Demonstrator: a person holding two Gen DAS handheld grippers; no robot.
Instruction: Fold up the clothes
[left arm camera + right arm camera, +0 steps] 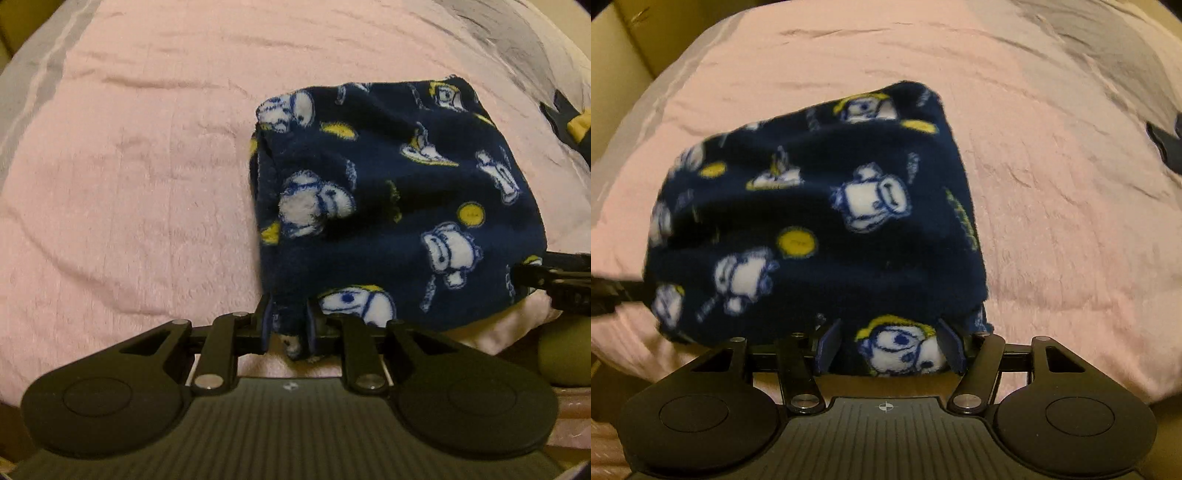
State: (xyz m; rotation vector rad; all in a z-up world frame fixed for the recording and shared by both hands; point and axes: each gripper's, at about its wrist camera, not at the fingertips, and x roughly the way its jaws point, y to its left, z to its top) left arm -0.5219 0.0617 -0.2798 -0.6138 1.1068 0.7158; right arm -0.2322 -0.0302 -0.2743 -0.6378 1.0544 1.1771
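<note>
A folded navy fleece garment (399, 206) printed with white cartoon figures and yellow dots lies on the pink blanket (129, 166). My left gripper (289, 321) is shut on its near left corner, a narrow wad of fleece pinched between the blue pads. In the right wrist view the same garment (820, 221) fills the middle, and my right gripper (889, 345) is shut on a thick bunch of its near right edge. The right gripper's black fingers (554, 280) show at the left view's right edge. The left gripper (605, 295) shows dimly at the right view's left edge.
The pink blanket (1052, 221) has a grey band (33, 81) along its left side and a grey patch (1108, 48) at the far right. A dark item with yellow (569, 122) lies at the right edge. An olive rounded thing (565, 350) sits below the blanket's near edge.
</note>
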